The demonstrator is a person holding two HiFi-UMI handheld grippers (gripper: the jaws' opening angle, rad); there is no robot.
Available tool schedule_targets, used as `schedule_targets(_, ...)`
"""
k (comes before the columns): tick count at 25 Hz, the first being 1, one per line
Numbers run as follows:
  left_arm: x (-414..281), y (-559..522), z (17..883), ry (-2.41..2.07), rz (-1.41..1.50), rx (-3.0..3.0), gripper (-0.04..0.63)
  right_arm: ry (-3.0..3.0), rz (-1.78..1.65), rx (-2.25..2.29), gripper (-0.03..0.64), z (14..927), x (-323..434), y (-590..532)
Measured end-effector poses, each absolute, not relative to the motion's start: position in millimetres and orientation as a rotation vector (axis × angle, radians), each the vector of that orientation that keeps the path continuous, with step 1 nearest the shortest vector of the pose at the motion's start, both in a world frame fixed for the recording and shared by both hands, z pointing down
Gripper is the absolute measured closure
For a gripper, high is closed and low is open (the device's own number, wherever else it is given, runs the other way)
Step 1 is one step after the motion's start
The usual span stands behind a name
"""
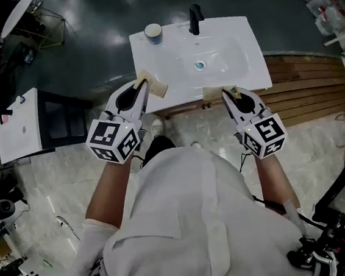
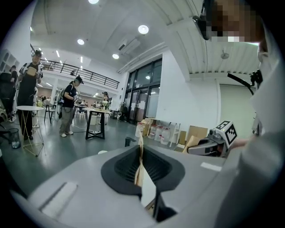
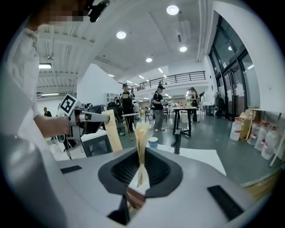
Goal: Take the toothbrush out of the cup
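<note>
light: bright ceiling spotlights (image 2: pixel 143 29) | glare: on washbasin (image 1: pixel 225 55) | head view: dim corners | gripper views: fisheye-bent, dark edges

Looked steeply down past a white shirt (image 1: pixel 188 224) and two forearms. Held the left gripper (image 1: pixel 150 84) out at the near left edge of a white sink (image 1: pixel 235 36), tan tip overlapping the rim. Held the right gripper (image 1: pixel 229 91) at the near right edge, tip just at the rim. Found a small blue-and-white cup (image 1: pixel 153 33) upright on the far left corner of the sink, well apart from both grippers. Saw a black tap (image 1: pixel 195 18) at the far edge and a round drain (image 1: pixel 199 65) in the bowl. Noted wooden boards (image 1: pixel 308 86) to the right, a white cabinet (image 1: pixel 18 129) to the left, and pale marbled floor (image 1: pixel 321 149) underfoot.
</note>
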State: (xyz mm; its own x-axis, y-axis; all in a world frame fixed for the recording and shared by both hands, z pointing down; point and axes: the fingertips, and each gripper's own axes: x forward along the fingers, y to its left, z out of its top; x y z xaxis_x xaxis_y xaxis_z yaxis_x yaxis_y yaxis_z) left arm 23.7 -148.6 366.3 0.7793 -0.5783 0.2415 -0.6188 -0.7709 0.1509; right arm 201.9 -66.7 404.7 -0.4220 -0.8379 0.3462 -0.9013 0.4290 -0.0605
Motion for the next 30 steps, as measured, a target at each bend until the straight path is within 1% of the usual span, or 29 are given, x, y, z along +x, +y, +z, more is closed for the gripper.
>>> schedule_targets(17,42,-57,397,-0.788,0.368,2.794,0.575,-2.47,0.34,1.382,0.586,410,184,-29)
schedule_targets(30,45,-30,405,-0.757,0.38,2.792,0.575,-2.489,0.314,1.308,0.586,411,171,-16)
